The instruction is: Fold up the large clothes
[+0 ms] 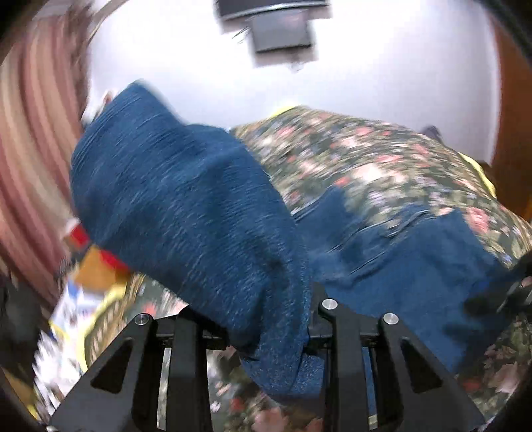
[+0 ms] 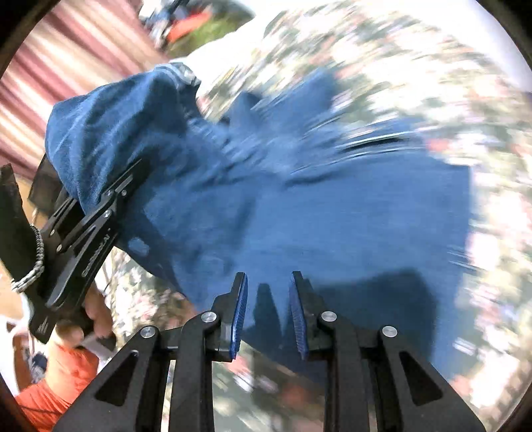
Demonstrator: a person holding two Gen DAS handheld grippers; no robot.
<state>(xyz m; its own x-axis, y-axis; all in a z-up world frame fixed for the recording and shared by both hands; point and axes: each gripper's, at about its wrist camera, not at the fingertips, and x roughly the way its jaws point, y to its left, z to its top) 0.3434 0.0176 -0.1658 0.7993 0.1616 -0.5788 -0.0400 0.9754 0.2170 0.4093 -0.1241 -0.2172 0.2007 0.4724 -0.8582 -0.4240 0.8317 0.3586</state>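
Note:
A large dark-blue knitted garment lies spread on a floral bedspread. One part of it is lifted and drapes over my left gripper, which is shut on a fold; the cloth hides its pads. The right wrist view shows the garment below, with my left gripper at the left pulling a bunched edge up. My right gripper hovers above the flat cloth. Its blue pads are drawn close together with nothing between them. Both views are blurred.
A person's hand with an orange sleeve holds the left gripper's handle. A striped pink curtain hangs at the left, with coloured boxes below it. A dark screen is on the white wall beyond the bed.

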